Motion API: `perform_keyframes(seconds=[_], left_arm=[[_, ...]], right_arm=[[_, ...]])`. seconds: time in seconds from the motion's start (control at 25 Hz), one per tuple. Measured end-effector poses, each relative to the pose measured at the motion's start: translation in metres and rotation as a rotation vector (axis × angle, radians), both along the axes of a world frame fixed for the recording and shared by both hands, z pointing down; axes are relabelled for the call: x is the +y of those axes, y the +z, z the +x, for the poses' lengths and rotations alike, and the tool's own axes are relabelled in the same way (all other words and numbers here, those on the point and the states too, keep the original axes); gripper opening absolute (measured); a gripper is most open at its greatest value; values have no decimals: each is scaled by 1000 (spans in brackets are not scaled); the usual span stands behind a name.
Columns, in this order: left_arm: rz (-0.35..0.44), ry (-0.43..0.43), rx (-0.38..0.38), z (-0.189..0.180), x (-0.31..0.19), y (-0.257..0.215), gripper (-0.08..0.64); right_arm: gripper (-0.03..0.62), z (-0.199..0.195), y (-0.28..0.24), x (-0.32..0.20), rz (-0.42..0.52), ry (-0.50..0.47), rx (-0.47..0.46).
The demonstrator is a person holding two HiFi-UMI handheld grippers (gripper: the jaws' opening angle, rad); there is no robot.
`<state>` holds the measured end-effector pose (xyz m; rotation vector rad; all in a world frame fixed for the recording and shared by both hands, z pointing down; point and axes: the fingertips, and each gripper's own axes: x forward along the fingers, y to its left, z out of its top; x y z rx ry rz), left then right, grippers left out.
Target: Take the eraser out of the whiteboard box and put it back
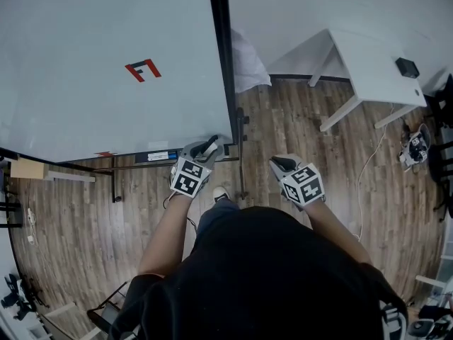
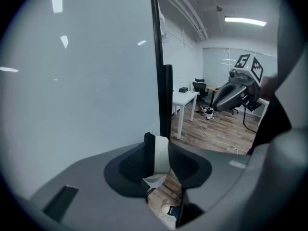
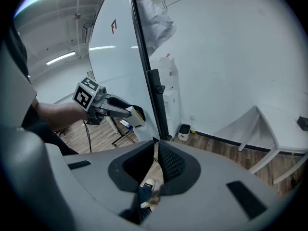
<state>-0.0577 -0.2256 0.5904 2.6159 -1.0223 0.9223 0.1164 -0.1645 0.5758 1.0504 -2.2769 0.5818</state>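
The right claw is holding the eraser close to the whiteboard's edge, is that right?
No, it is the left claw that holds the eraser close to the whiteboard's edge. The left gripper view shows it clamped between that claw's jaws. The right claw has nothing in it.

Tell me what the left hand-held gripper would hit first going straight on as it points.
Probably the black post at the whiteboard's right edge, straight beyond the left hand-held gripper, shut on the eraser. Depth is unclear; it might slip past.
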Motion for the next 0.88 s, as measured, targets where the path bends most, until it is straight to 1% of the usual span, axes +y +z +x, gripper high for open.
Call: perform_keyframes(seconds=[0.36,0.6,0.88], left_arm=[[-46,21,11,4,-7,20,147],[-91,35,1,4,-7,43,147],[-122,47,1,4,-11,61,147]], right_arm=[[21,-1,7,-6,-24,12,10],[21,-4,15,-8,-44,14,16],[20,-8,25,-10,-69,11,26]])
